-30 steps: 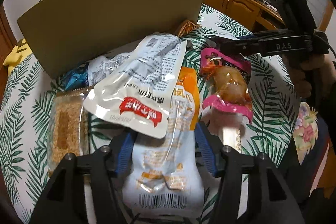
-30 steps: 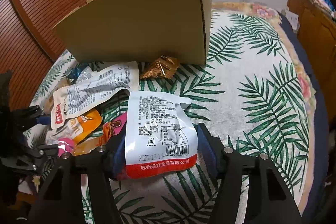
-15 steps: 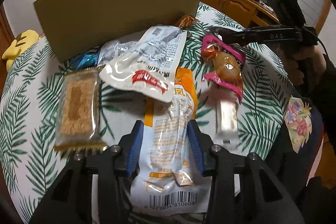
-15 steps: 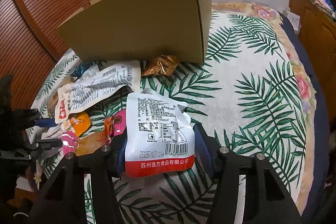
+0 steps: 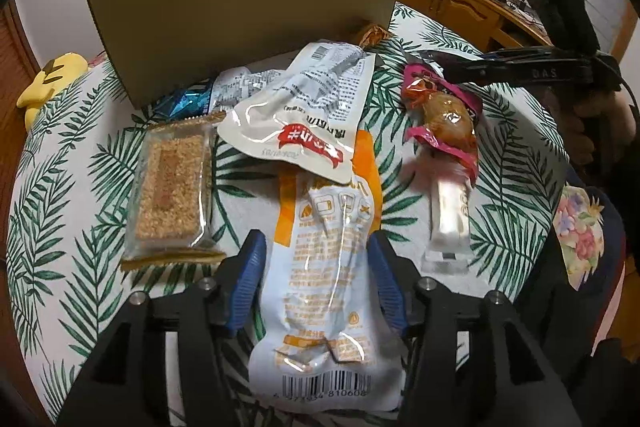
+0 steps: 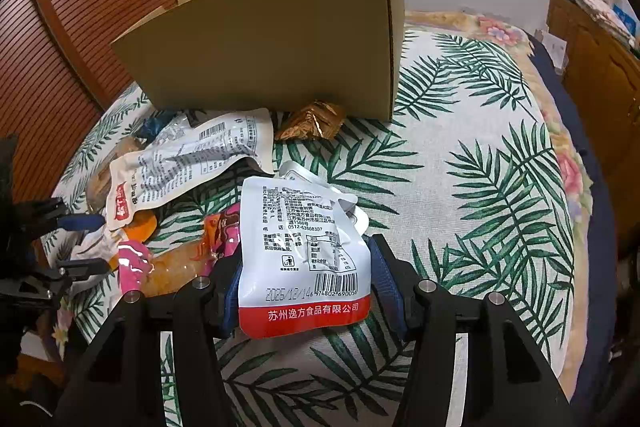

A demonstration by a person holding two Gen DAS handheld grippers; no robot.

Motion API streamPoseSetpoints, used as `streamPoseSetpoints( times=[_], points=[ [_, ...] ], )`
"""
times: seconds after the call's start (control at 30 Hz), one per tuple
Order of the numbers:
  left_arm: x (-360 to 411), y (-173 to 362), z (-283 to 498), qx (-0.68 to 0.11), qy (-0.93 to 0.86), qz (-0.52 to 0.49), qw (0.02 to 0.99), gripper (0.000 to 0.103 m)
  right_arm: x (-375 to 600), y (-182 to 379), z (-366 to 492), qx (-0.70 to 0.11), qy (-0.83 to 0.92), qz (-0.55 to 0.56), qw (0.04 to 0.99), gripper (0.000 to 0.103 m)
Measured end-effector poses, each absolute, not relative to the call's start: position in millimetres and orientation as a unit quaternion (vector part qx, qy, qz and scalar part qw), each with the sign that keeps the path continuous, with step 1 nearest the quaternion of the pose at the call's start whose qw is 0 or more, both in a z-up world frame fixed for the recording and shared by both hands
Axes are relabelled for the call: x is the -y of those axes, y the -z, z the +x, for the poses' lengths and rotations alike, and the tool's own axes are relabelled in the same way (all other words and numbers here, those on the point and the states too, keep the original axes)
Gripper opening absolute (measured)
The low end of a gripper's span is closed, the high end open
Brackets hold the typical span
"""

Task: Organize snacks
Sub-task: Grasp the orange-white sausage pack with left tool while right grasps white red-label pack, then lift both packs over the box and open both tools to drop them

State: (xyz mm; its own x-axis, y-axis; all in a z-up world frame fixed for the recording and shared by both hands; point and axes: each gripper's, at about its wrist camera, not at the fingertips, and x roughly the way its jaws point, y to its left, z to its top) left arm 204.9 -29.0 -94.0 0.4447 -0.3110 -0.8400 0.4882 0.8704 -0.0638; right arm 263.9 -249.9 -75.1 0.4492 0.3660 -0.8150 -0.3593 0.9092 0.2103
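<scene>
My left gripper (image 5: 316, 267) is shut on an orange-and-white snack pouch (image 5: 328, 267), held above the palm-leaf cloth. My right gripper (image 6: 306, 279) is shut on a white pouch with a red bottom band (image 6: 300, 259), also raised. On the cloth lie a white-and-red pouch (image 5: 304, 111), a sesame bar pack (image 5: 172, 187), a pink-wrapped drumstick (image 5: 444, 119), a clear stick pack (image 5: 448, 223), a blue wrapper (image 5: 188, 103) and a gold wrapper (image 6: 312, 121). The open cardboard box (image 6: 272, 39) stands behind them.
The table (image 6: 480, 167) has a palm-leaf cloth; its right half holds only cloth. A wooden cabinet (image 6: 600, 67) stands at right, a slatted wooden door (image 6: 80, 7) at left. A yellow plush toy (image 5: 52, 79) lies at the far left edge.
My left gripper closed on the orange-and-white pouch and lifted it back from the pile. My right gripper rose slightly with its pouch.
</scene>
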Motion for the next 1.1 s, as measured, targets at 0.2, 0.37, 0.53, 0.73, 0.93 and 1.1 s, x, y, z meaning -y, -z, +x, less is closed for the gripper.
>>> streamPoseSetpoints(
  times=[0.2, 0.37, 0.53, 0.73, 0.93, 1.1],
  points=[
    [38, 95, 215, -0.470, 0.229, 0.103, 0.846, 0.059, 249, 73, 263, -0.478, -0.210, -0.003, 0.853, 0.057],
    [41, 96, 218, -0.465, 0.232, 0.112, 0.847, 0.055, 248, 73, 262, -0.477, -0.208, -0.006, 0.854, 0.057],
    [38, 93, 205, -0.466, 0.250, 0.110, 0.842, 0.040, 247, 72, 261, -0.478, -0.208, -0.007, 0.854, 0.057],
    [13, 93, 184, -0.457, 0.233, 0.077, 0.855, 0.037, 246, 71, 259, -0.475, -0.211, -0.009, 0.854, 0.057],
    [-12, 82, 165, -0.444, 0.231, 0.039, 0.865, 0.037, 244, 63, 253, -0.465, -0.215, -0.009, 0.859, 0.057],
    [-27, 67, 154, -0.425, 0.232, 0.018, 0.875, 0.037, 239, 52, 247, -0.454, -0.220, -0.012, 0.864, 0.057]
  ],
)
